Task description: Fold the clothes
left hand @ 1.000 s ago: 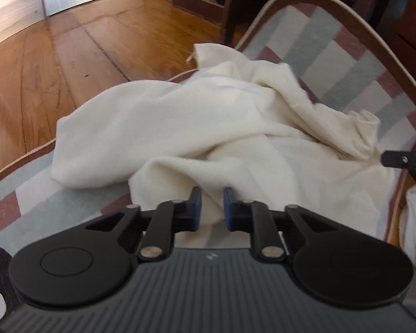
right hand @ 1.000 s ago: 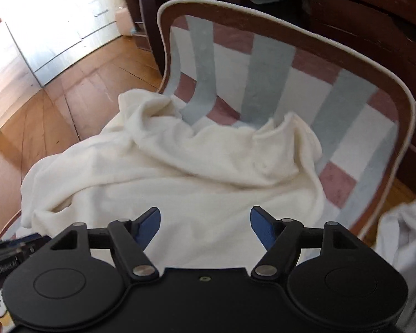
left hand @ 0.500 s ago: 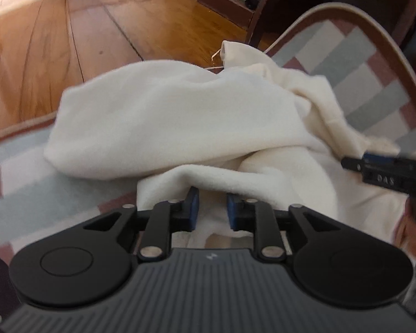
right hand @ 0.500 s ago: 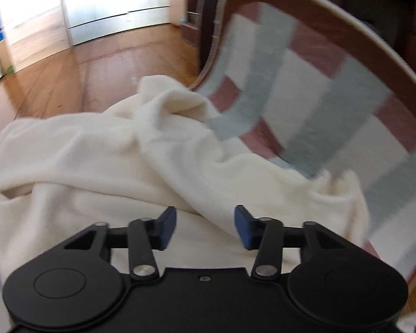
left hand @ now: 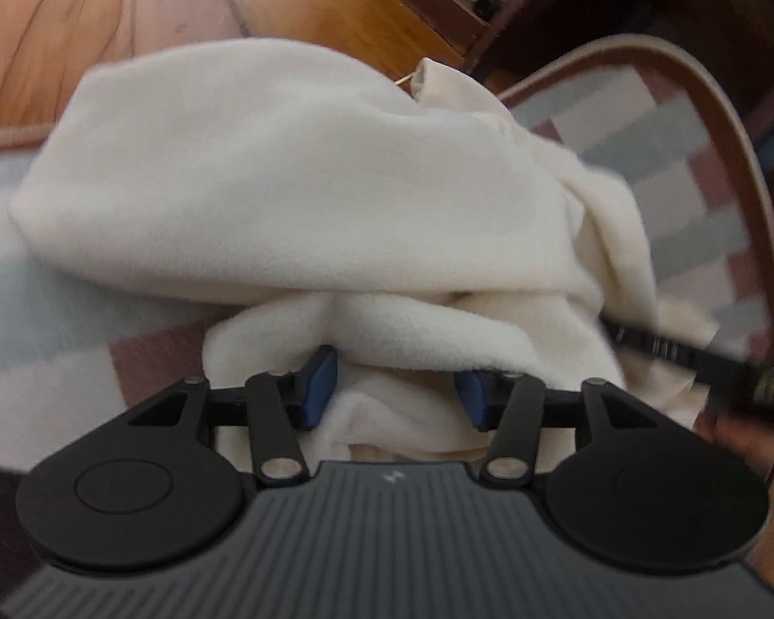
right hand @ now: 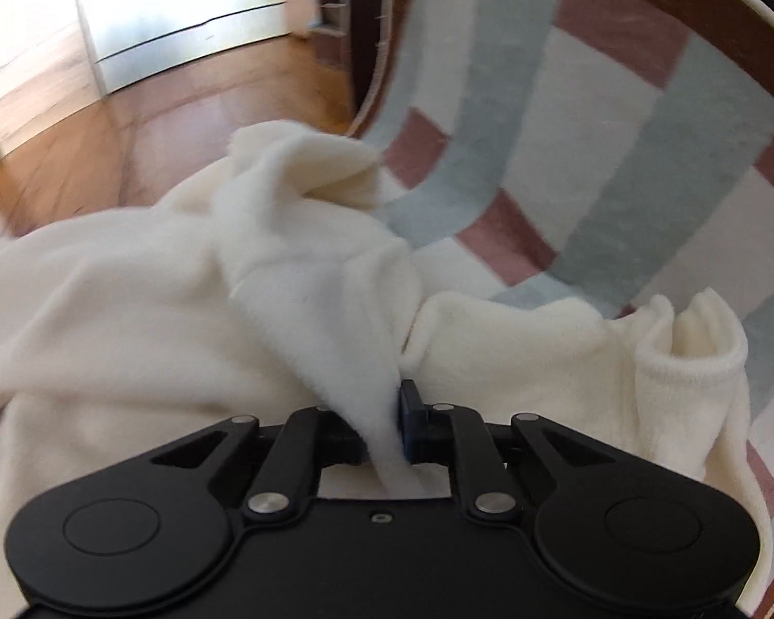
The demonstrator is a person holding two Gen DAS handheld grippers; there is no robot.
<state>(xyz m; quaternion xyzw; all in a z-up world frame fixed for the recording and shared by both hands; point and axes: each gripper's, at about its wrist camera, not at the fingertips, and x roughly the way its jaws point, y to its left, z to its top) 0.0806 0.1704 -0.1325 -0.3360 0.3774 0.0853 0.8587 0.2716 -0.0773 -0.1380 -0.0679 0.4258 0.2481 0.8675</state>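
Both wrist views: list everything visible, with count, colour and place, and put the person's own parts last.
garment: one, cream, crumpled on the rug.
rug: one, checked white, grey-blue and dusty red with a brown border, on the floor.
floor: wooden, orange-brown, beyond the rug.
cabinet: one, pale, far side of the floor.
dark furniture: brown, beyond the rug.
left gripper: black with blue pads, jaws opening, cloth between them.
right gripper: black, jaws closing on a garment fold.
hand: one, right edge of the left wrist view.
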